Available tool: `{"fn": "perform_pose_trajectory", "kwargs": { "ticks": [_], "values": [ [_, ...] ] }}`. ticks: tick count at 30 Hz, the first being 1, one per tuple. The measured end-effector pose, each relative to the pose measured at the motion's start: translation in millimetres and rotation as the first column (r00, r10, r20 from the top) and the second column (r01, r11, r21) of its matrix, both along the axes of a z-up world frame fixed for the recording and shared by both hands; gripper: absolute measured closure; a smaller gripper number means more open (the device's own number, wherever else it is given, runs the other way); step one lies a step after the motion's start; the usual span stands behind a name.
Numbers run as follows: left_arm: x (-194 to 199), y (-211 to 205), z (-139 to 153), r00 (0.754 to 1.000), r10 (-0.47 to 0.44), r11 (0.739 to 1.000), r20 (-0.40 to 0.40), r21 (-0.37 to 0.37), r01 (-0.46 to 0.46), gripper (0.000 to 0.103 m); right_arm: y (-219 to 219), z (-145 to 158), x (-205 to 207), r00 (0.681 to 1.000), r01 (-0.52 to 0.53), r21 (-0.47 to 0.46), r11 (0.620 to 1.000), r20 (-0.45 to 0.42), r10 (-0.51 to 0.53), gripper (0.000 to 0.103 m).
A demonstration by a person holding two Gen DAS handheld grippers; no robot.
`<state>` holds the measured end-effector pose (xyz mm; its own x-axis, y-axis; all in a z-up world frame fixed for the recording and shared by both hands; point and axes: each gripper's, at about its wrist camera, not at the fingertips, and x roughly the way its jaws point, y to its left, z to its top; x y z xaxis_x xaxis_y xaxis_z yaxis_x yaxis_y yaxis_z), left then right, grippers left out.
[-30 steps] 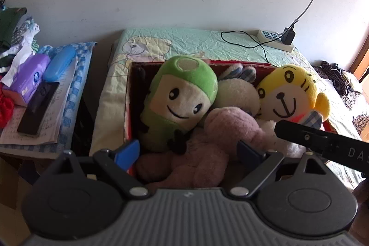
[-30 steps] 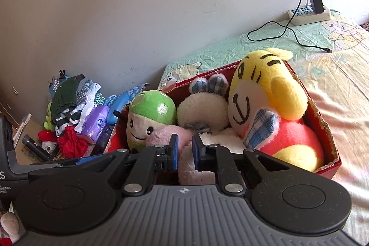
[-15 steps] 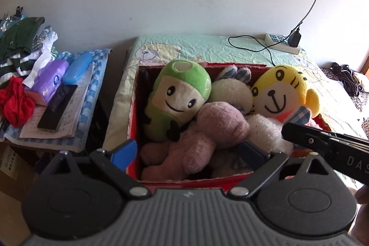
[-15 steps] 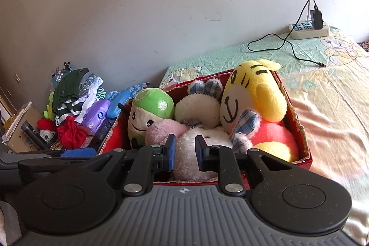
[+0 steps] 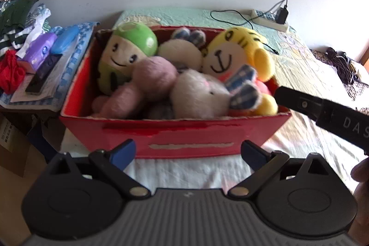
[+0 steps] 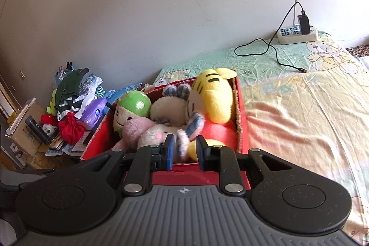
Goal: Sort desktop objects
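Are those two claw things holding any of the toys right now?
No. The left gripper is wide open, the right gripper partly open; both are empty, short of the red box.

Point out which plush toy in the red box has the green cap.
The green-capped plush with the smiling cream face, at the box's back left corner. The others are pink, white and yellow.

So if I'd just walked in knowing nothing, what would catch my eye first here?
Probably the red box on the bed, packed with soft toys: a green-capped plush at its back left and a yellow tiger at its back right. Both grippers hang empty just in front of it, the left gripper wide open, the right gripper open only a little. Left of the box, a cluttered side table holds a purple tissue pack.
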<state>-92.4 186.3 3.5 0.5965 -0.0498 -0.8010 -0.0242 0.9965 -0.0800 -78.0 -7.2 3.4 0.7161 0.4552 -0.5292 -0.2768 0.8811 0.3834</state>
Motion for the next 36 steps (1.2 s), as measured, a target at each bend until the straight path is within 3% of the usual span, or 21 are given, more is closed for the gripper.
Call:
{"fn": "perform_pose_trajectory", "kwargs": {
  "ticks": [9, 19, 28, 36],
  "values": [
    [9.1, -89.0, -27.9, 0.99, -0.075, 0.995, -0.116, 0.055, 0.082, 0.003, -62.7, -16.0, 1.6, 0.994, 0.073, -0.035, 0.997, -0.079, -0.076, 0.08],
    [20.3, -149.0, -46.8, 0.981, -0.056, 0.992, -0.188, 0.097, 0.075, 0.002, -123.1, -33.2, -2.5, 0.978, 0.146, -0.088, 0.985, -0.137, -0.157, 0.08],
    [25.2, -181.1, -52.4, 0.978, -0.048, 0.988, -0.202, 0.137, 0.076, 0.002, -151.4, -46.0, -4.2, 0.966, 0.174, -0.117, 0.978, -0.172, -0.193, 0.08],
    [24.4, -175.7, -59.0, 0.974, -0.006, 0.988, -0.229, 0.152, 0.042, 0.002, -149.5, -53.9, 1.3, 0.962, 0.177, -0.122, 0.976, -0.187, -0.198, 0.079]
  ]
}}
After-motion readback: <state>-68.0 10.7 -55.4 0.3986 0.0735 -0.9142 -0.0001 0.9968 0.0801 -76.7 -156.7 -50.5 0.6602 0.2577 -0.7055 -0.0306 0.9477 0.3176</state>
